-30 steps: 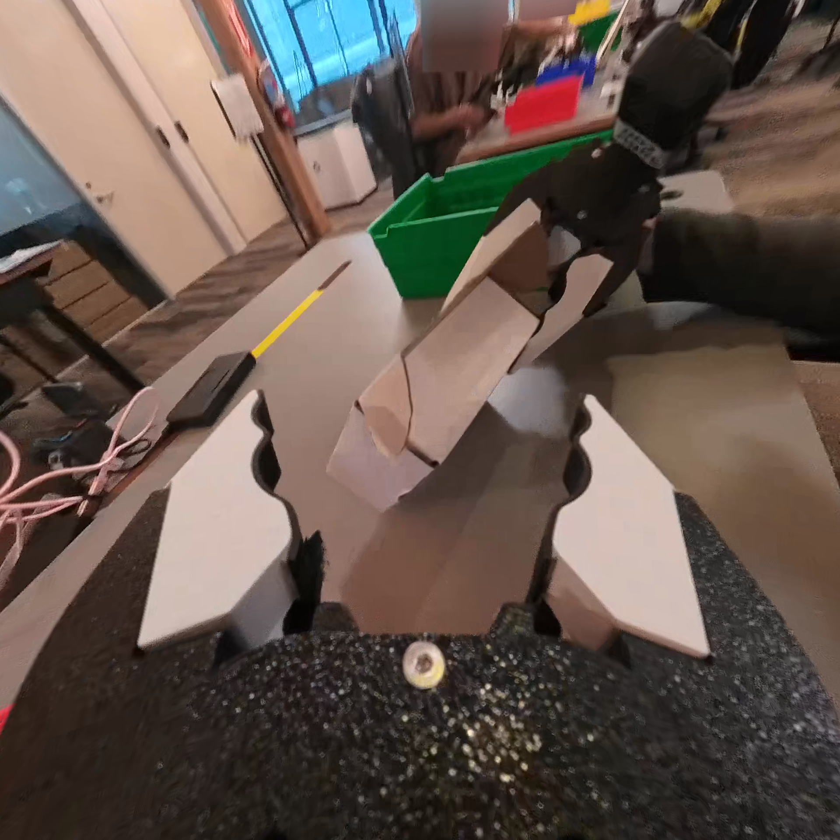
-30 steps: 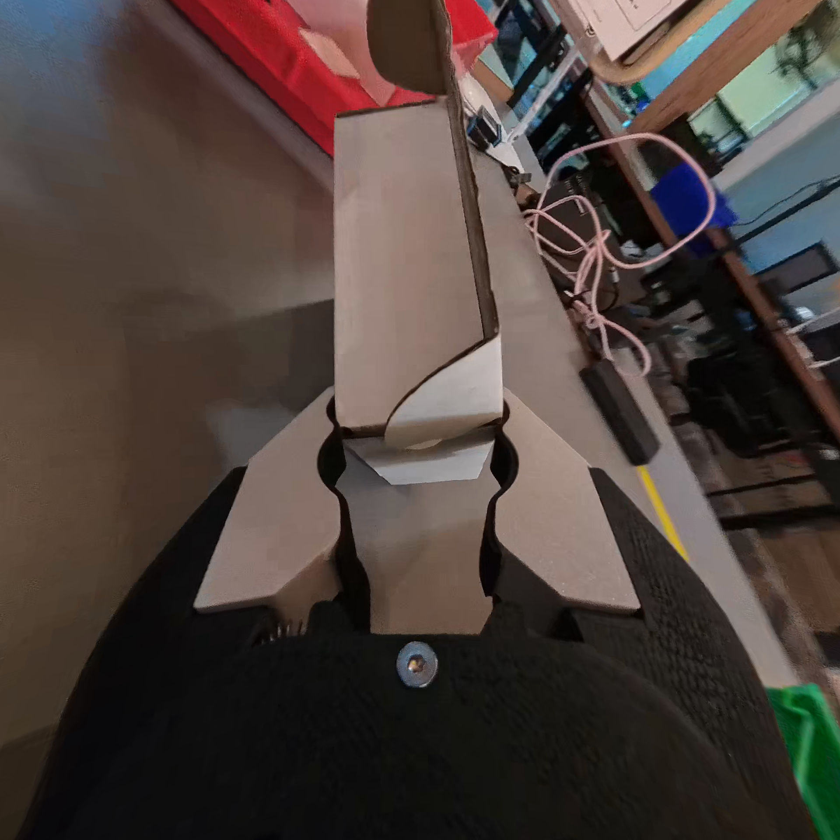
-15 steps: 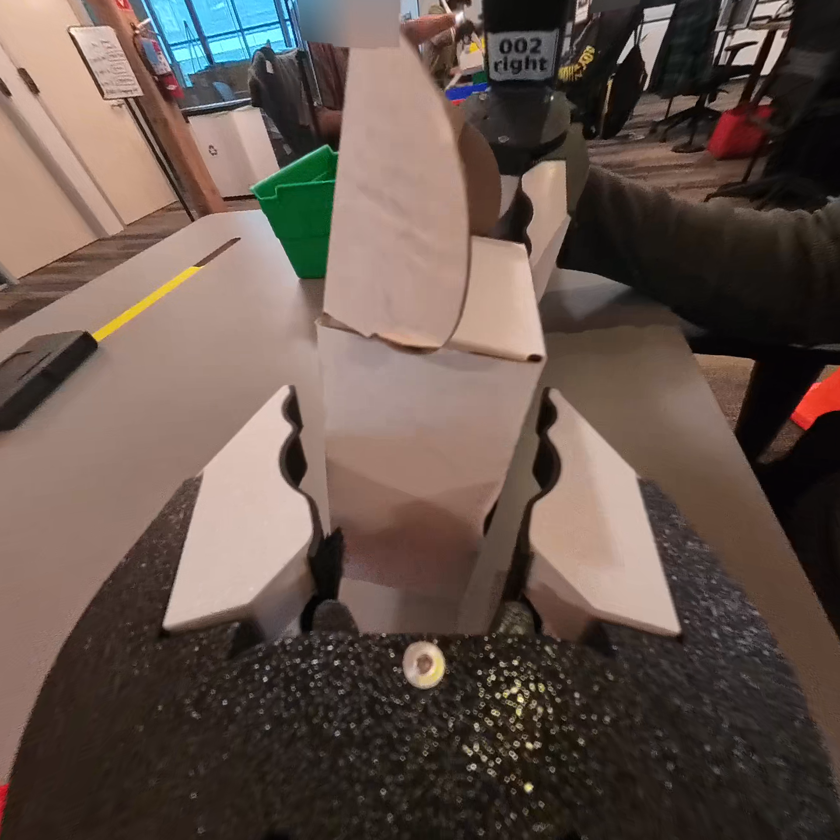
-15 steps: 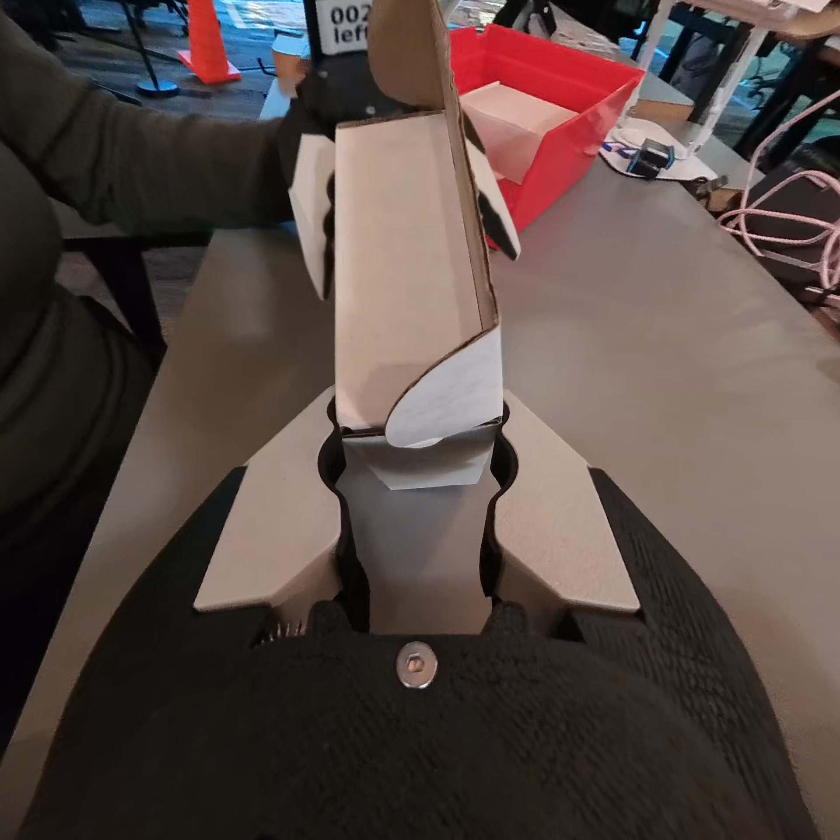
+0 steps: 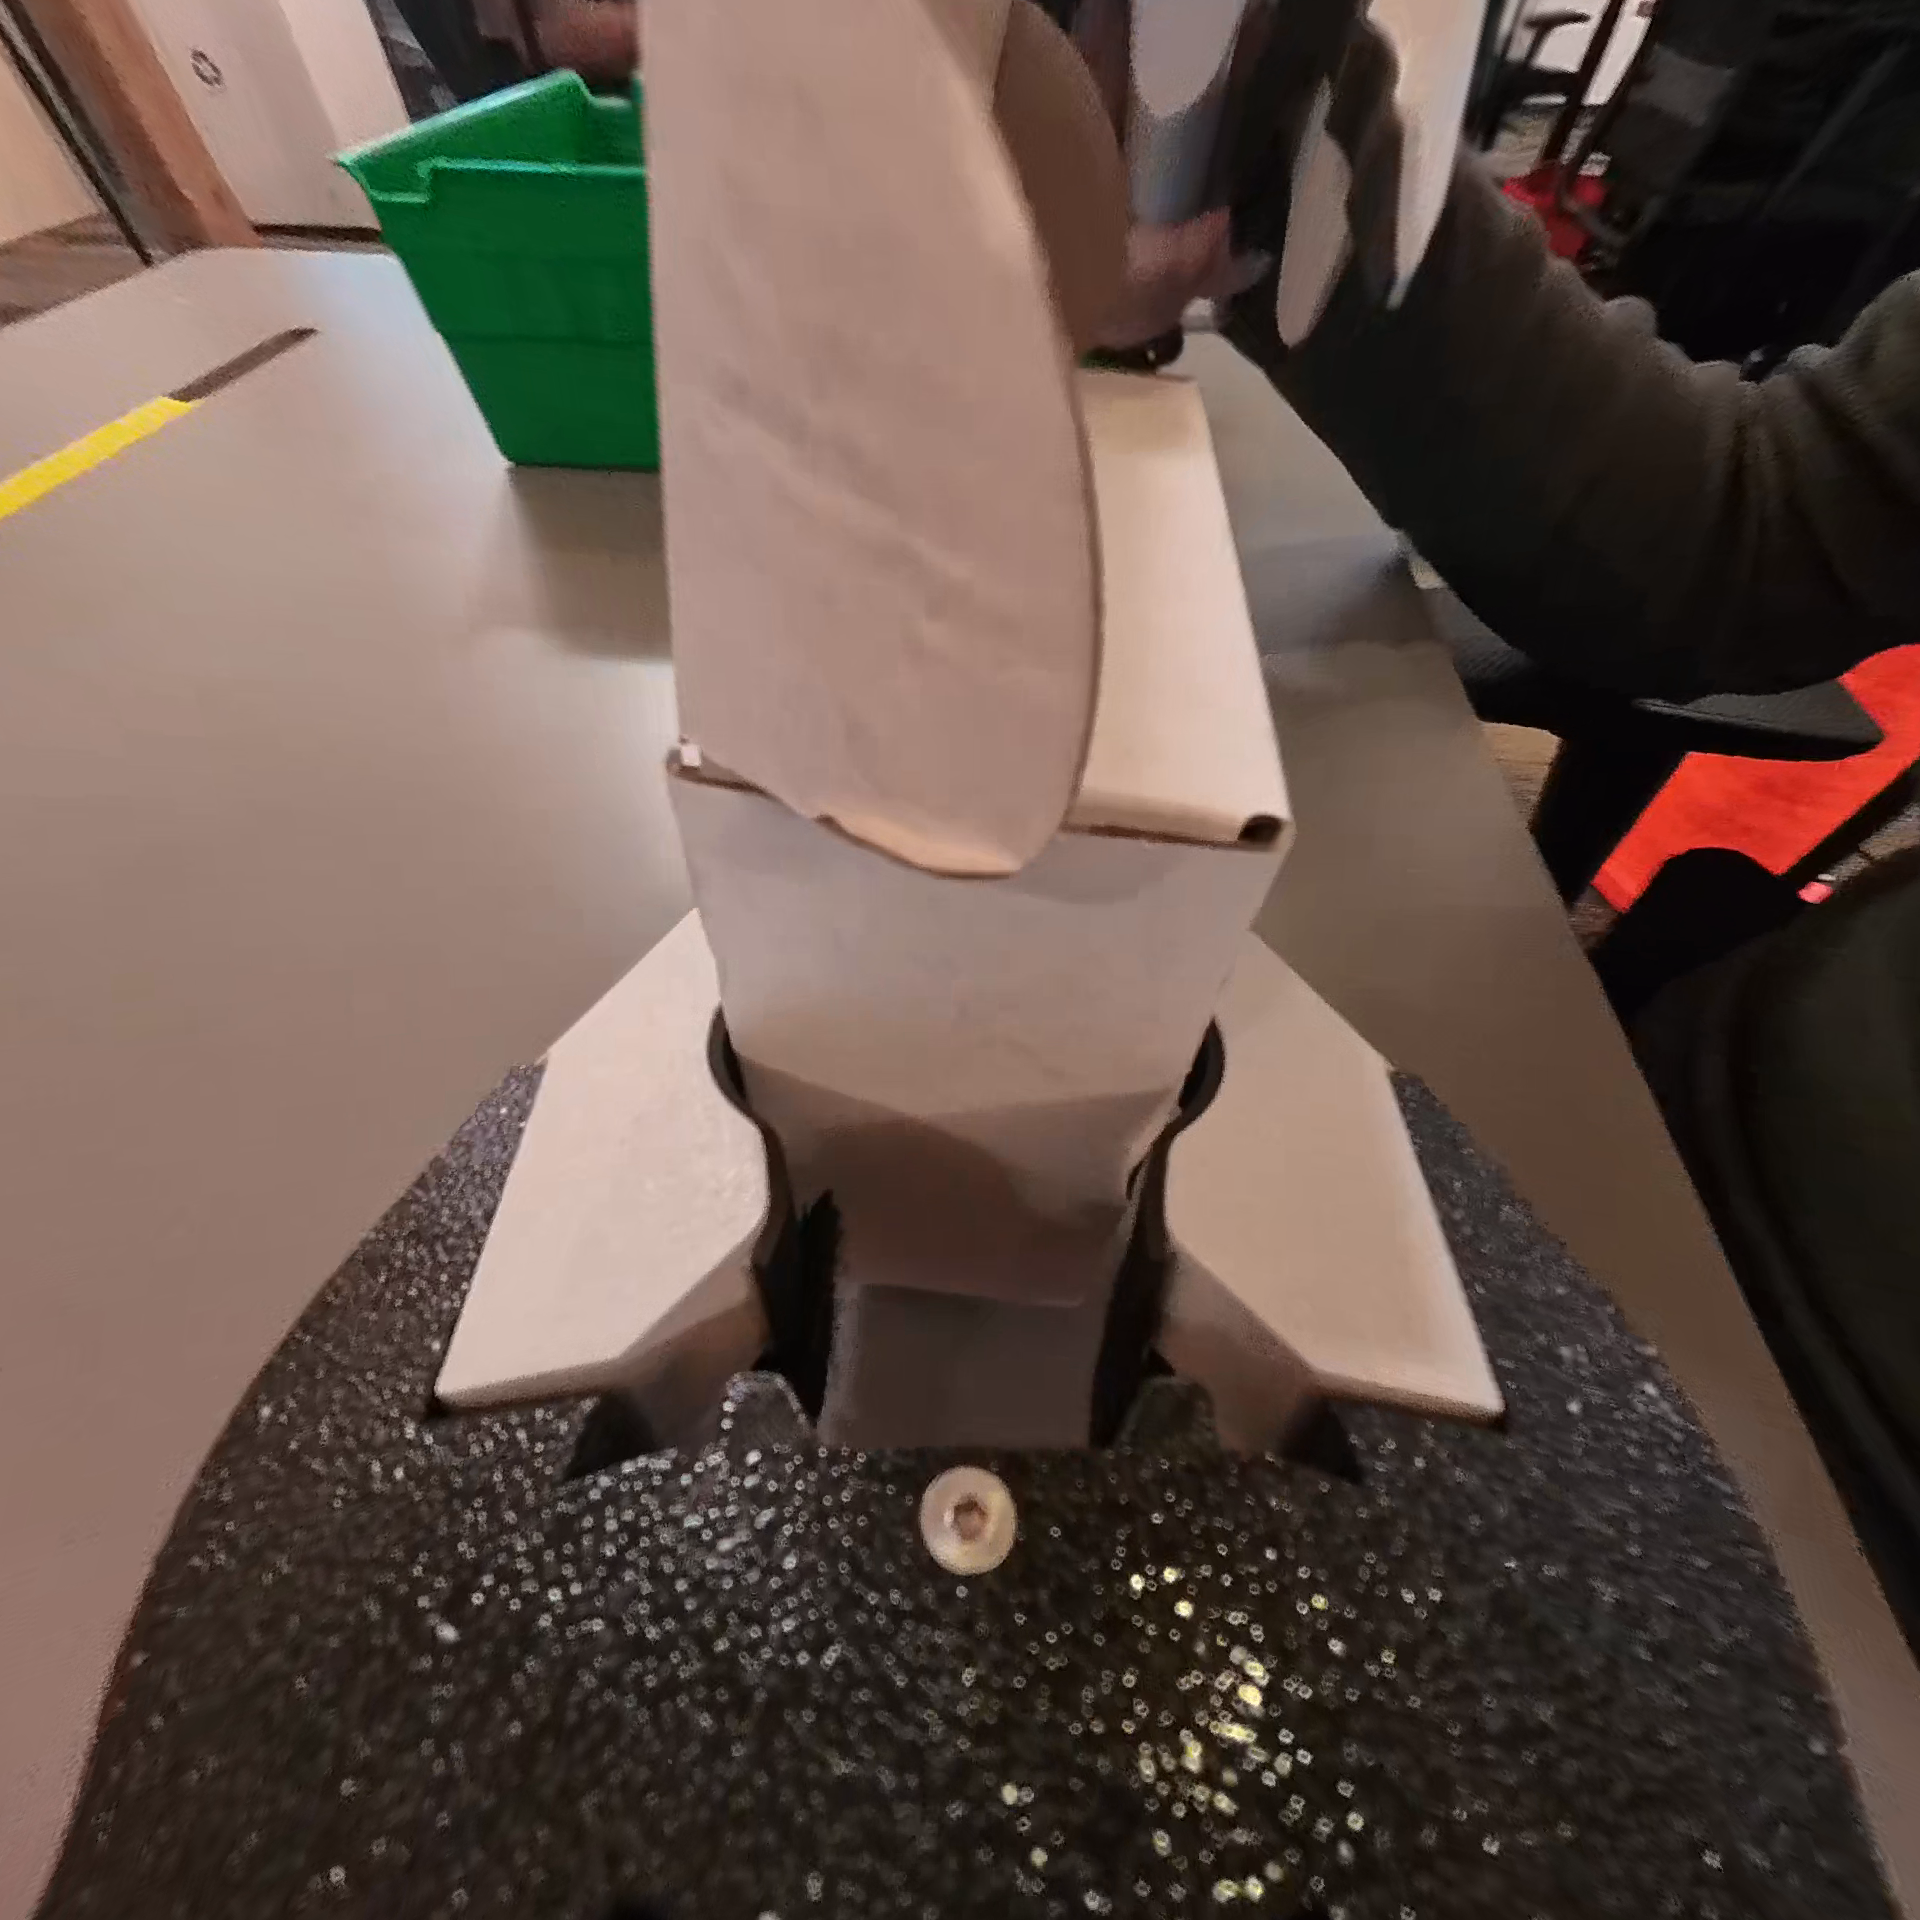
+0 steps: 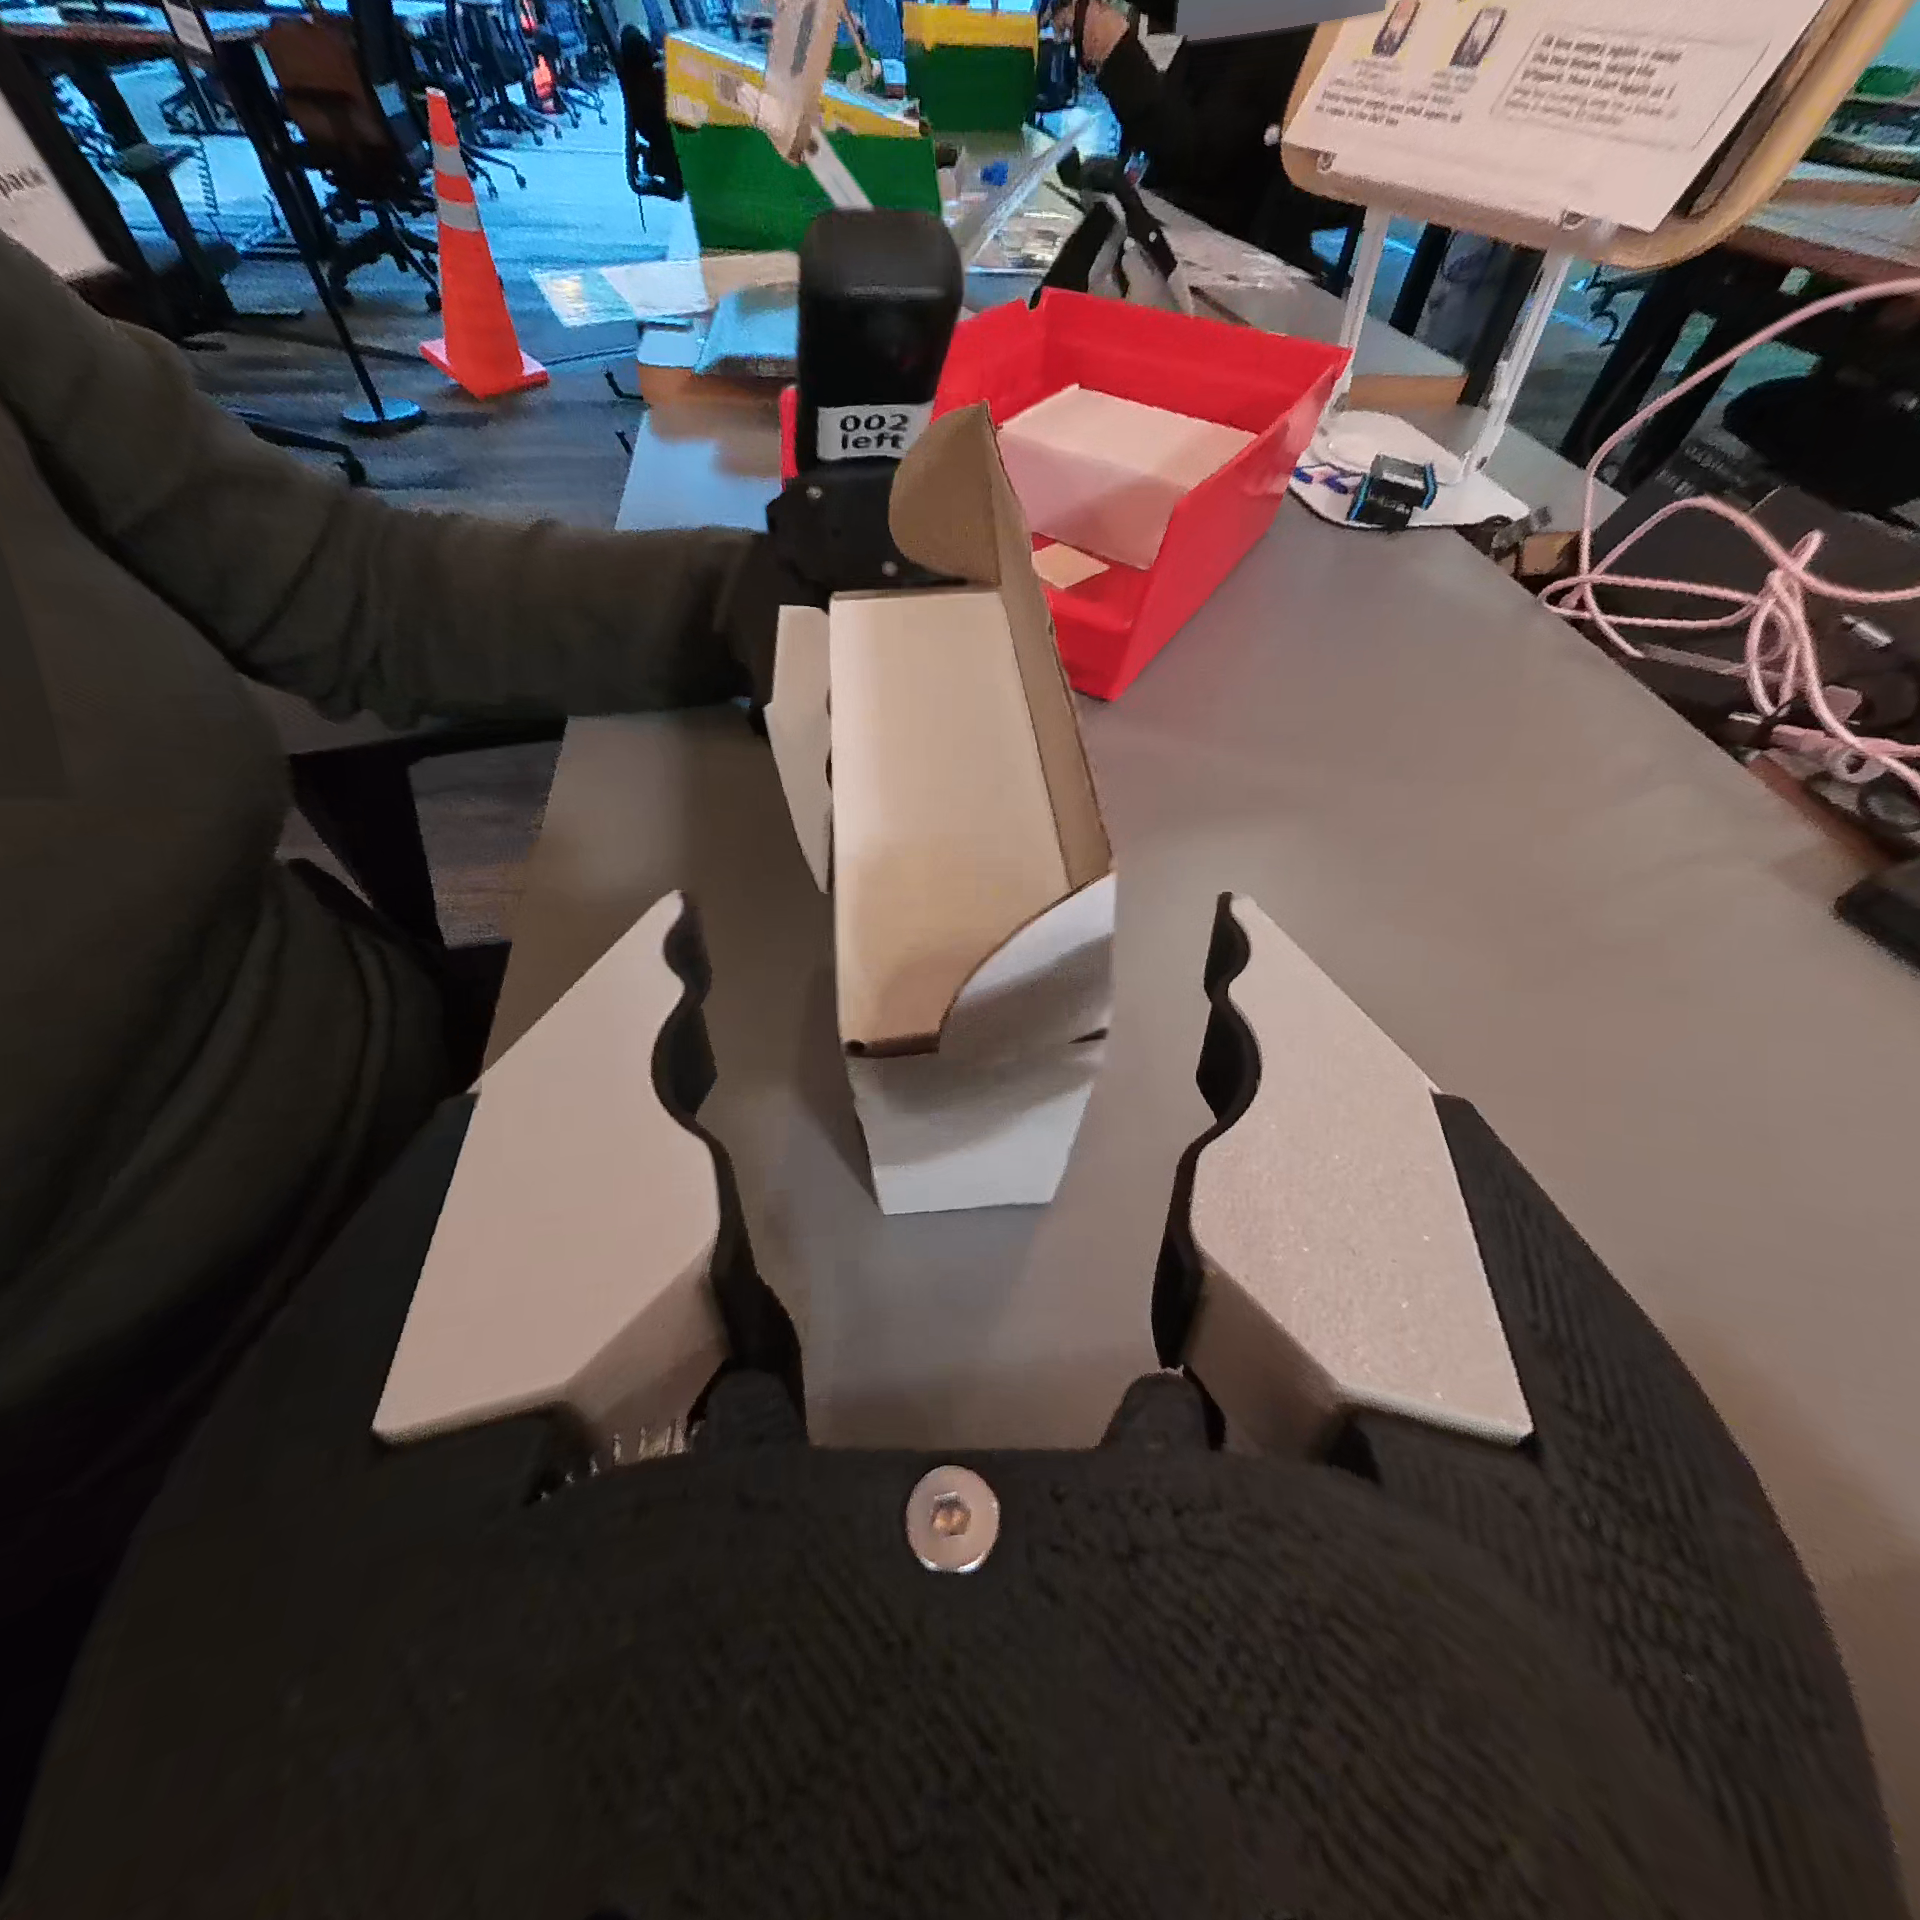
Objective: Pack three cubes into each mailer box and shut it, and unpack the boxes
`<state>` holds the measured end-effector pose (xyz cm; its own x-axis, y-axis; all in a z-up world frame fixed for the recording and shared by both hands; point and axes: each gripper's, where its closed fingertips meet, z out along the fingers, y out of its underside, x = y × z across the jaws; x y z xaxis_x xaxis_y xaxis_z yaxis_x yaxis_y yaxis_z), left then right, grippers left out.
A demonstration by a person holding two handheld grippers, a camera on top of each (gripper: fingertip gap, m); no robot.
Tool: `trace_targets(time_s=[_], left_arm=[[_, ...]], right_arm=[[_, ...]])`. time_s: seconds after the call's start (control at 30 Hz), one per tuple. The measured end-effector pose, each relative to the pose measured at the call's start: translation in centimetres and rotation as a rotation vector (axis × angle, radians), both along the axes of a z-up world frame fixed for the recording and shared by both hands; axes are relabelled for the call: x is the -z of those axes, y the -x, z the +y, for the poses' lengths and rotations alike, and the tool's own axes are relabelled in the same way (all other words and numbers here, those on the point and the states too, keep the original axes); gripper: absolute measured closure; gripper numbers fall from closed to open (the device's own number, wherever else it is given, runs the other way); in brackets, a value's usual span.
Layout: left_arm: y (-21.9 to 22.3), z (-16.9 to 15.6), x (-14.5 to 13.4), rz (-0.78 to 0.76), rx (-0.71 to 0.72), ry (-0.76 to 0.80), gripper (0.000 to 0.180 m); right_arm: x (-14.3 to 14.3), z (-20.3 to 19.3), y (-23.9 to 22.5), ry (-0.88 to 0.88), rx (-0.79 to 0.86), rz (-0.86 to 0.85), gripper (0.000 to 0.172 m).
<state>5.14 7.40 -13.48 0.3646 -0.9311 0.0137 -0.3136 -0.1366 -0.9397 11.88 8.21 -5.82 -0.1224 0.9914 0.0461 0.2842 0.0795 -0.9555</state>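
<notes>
A white cardboard mailer box (image 5: pixel 1153 644) lies lengthwise between my two grippers just above the grey table (image 5: pixel 312 727), its lid flap (image 5: pixel 862 468) standing up. My left gripper (image 5: pixel 977 977) is shut on the box's near end, both pads pressed to its sides. In the right wrist view the same box (image 6: pixel 935 790) points towards me, and the left gripper (image 6: pixel 878 416) grips its far end. My right gripper (image 6: pixel 954 914) is open; its fingers (image 6: pixel 582 1143) stand wide on either side of the box end without touching it. I see no cubes.
A green bin (image 5: pixel 520 260) stands at the table's far side. A red bin (image 6: pixel 1143 644) holds another white box (image 6: pixel 1122 468). Pink cables (image 6: pixel 1766 603) and a sign stand (image 6: pixel 1507 114) are at the right. A person's dark sleeve (image 6: pixel 312 582) reaches in from the left. The gap from one gripper's tips to the other's is roughly 11 centimeters.
My left gripper moved onto the box and closed on its end. My right gripper, which held the other end, opened, let go and drew back a little.
</notes>
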Motion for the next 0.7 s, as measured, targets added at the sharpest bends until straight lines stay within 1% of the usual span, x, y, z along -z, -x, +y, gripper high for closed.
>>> trace_targets(time_s=[0.07, 0.2, 0.33, 0.43, 0.5, 0.53, 0.6, 0.7], left_arm=[[0.0, -0.5, 0.5, 0.021, 0.029, 0.040, 0.106], [0.0, -1.1, 2.1, 0.120, 0.053, 0.078, 0.106], [0.1, -1.1, 2.1, 0.116, 0.042, 0.098, 0.105], [0.3, -1.0, 2.1, 0.119, 0.027, 0.088, 0.103], [0.6, -0.8, 2.1, 0.137, 0.009, 0.043, 0.073], [0.7, -0.8, 2.1, 0.139, 0.008, 0.034, 0.066], [1.2, -0.7, 1.8, 0.133, 0.005, 0.024, 0.058], [1.9, -0.9, -0.1, 0.067, 0.003, -0.009, 0.059]], right_arm=[[0.0, 0.3, -0.5, -0.015, 0.024, -0.016, 0.081], [0.4, 0.5, -1.3, -0.007, 0.034, -0.043, 0.091], [0.3, 0.5, -1.5, 0.014, 0.023, -0.034, 0.100], [0.1, 0.5, -1.4, 0.011, 0.017, -0.013, 0.101], [0.0, 0.5, -1.2, 0.023, 0.011, 0.001, 0.101], [0.0, 0.5, -1.1, 0.029, 0.008, 0.005, 0.101], [0.1, 0.6, -0.9, 0.032, 0.008, 0.010, 0.101], [-0.1, 0.7, -0.8, 0.024, 0.009, 0.027, 0.101]])
